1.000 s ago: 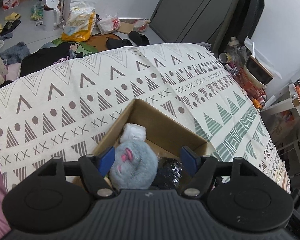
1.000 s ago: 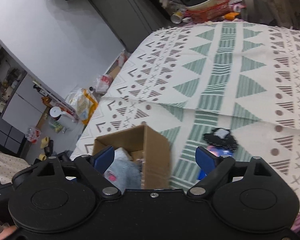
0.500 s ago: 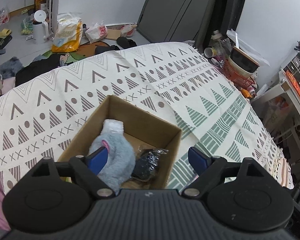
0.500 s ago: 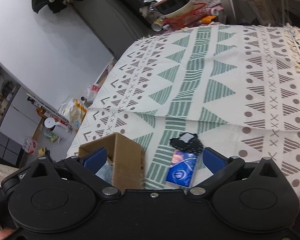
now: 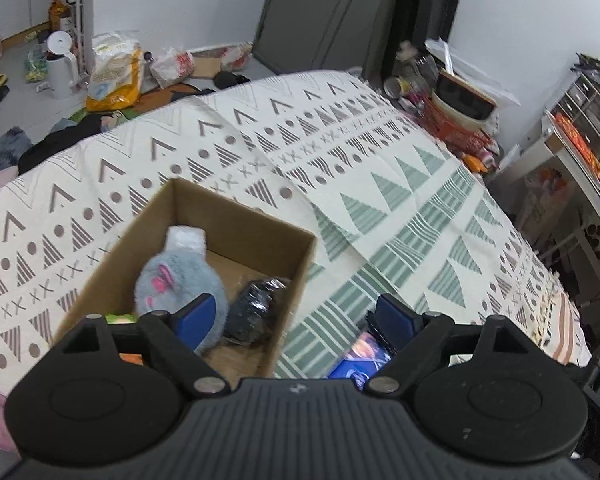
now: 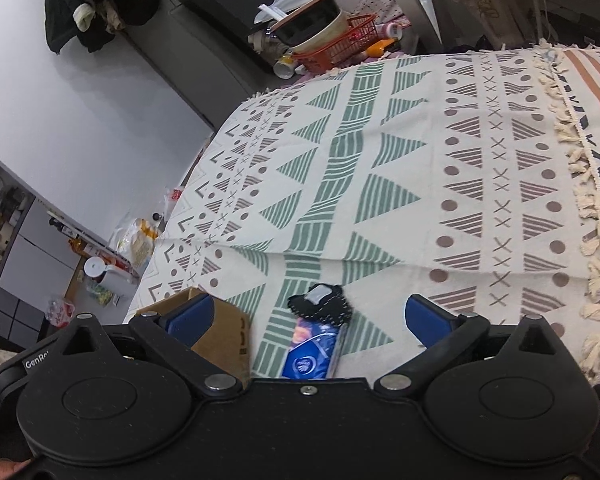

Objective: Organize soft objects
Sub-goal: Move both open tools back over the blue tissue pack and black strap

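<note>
An open cardboard box (image 5: 260,236) stands on the patterned blanket (image 5: 380,184). Inside lie a grey plush toy with a pink mark (image 5: 176,280) and a black wrapped bundle (image 5: 256,304). My left gripper (image 5: 296,314) hangs open above the box's near right corner, holding nothing. To the right of the box, on the blanket, lie a blue packet (image 6: 312,354) and a small black fabric piece (image 6: 320,304) touching its far end. My right gripper (image 6: 306,316) is open above them, empty. The box corner (image 6: 220,336) shows at its left finger.
The blanket's tasselled edge (image 6: 580,184) runs along the right. A red basket with bowls (image 6: 336,44) sits beyond the bed's far end. The floor to the left holds bags, a white kettle (image 5: 62,64) and clothes.
Both grippers pulled back and shifted right. The left one rose off the grey plush, which stays in the box. The blue packet and black piece came into view between the right fingers.
</note>
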`<state>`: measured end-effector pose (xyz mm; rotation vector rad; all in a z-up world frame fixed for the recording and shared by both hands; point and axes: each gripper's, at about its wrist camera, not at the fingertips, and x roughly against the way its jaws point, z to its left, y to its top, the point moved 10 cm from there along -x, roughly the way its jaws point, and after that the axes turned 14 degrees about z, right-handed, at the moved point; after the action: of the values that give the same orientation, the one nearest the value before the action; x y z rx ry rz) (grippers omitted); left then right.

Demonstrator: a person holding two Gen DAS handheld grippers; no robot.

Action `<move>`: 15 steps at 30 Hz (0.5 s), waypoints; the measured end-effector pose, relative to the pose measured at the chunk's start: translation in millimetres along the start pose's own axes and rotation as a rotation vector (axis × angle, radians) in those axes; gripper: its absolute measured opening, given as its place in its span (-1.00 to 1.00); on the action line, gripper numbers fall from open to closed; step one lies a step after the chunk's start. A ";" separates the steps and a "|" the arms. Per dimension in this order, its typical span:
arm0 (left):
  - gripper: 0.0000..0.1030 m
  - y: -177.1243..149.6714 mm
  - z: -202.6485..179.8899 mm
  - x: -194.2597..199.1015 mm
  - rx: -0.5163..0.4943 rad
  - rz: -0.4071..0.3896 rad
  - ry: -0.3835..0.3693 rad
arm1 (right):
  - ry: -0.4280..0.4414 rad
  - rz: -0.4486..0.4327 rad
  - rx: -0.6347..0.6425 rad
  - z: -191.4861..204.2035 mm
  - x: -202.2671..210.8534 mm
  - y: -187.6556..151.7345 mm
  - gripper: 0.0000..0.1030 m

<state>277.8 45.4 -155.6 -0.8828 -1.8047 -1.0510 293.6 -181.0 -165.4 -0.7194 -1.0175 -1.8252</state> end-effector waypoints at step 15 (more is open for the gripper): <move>0.62 -21.6 -50.8 -24.3 -0.086 0.053 -0.030 | 0.055 0.056 0.010 -28.6 -8.4 9.1 0.89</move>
<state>284.6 -12.9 -169.7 -0.9973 -1.7622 -1.0936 303.7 -204.6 -183.1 -0.6811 -0.9605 -1.7813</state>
